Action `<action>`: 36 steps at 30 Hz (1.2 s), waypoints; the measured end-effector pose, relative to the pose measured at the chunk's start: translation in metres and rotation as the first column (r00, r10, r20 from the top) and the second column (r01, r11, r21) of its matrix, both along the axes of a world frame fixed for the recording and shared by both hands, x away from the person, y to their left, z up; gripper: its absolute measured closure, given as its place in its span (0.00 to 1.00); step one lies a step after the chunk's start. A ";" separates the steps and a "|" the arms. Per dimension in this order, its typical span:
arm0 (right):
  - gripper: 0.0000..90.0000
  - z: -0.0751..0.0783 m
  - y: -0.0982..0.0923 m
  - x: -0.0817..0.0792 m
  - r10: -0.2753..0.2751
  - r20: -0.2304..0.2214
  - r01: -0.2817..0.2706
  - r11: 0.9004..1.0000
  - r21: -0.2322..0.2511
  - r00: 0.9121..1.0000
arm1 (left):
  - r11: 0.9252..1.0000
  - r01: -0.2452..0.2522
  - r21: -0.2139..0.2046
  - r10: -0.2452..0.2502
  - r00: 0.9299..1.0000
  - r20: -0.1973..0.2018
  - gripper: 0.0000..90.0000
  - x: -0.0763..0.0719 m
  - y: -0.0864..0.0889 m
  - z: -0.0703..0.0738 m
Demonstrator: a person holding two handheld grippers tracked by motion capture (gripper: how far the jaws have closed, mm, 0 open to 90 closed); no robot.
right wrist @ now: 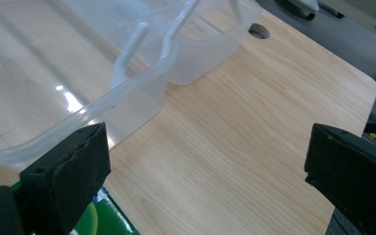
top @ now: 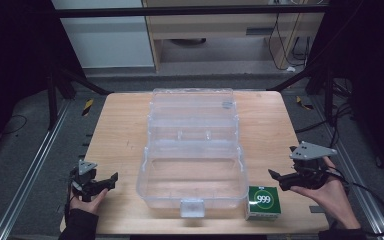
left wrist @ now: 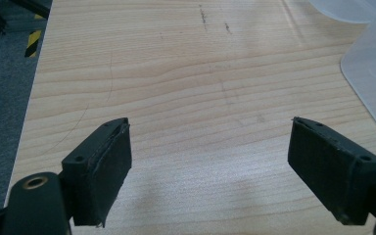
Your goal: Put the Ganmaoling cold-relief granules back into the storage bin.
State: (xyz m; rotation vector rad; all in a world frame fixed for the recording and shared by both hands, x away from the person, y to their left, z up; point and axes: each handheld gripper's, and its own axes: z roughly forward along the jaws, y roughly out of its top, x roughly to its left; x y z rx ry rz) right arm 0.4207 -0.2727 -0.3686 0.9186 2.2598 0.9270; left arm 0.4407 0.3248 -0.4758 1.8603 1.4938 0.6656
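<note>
We count one clear plastic storage box (top: 192,150) lying open, one green carton marked 999 (top: 263,202), one wooden table (top: 115,145), and two handheld grippers, left (top: 102,184) and right (top: 279,181).

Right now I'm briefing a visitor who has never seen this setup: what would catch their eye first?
Probably the clear box, lid thrown open, standing mid-table. Next the green carton marked 999, at the box's front right corner near the table edge. Then the two grippers, left and right, flanking the box with jaws apart and nothing in them.
</note>
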 end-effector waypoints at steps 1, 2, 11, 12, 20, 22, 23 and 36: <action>0.04 0.001 0.002 0.000 0.017 -0.004 -0.017 1.000 -0.011 1.000 | 1.000 0.001 -0.003 -0.001 1.000 -0.001 0.18 0.000 0.000 0.000; 0.03 0.002 0.004 -0.001 0.031 -0.009 -0.031 0.999 -0.024 0.999 | 1.000 0.001 -0.003 -0.001 1.000 -0.003 0.18 0.001 0.001 -0.001; 0.03 0.008 0.023 -0.007 0.143 -0.077 -0.152 0.980 -0.128 0.987 | 1.000 0.003 0.005 -0.003 1.000 -0.008 0.18 0.002 0.001 -0.001; 0.03 0.008 0.024 -0.008 0.147 -0.082 -0.157 0.978 -0.136 0.986 | 1.000 0.003 0.004 -0.003 1.000 -0.008 0.18 0.002 0.001 -0.002; 0.02 0.002 0.035 -0.009 0.212 -0.159 -0.241 0.952 -0.189 0.964 | 1.000 0.004 0.006 -0.004 1.000 -0.011 0.18 0.002 0.001 -0.002; 0.02 0.000 0.038 -0.010 0.228 -0.176 -0.263 0.942 -0.207 0.957 | 1.000 0.002 0.003 -0.002 1.000 -0.009 0.18 0.002 0.001 -0.002; 0.02 -0.002 0.040 -0.010 0.237 -0.187 -0.275 0.937 -0.214 0.953 | 1.000 0.004 0.005 -0.004 1.000 -0.009 0.18 0.002 0.001 -0.002; 0.01 -0.019 0.049 -0.016 0.285 -0.294 -0.361 0.899 -0.248 0.912 | 1.000 0.010 0.011 -0.010 1.000 -0.011 0.18 0.002 0.001 -0.003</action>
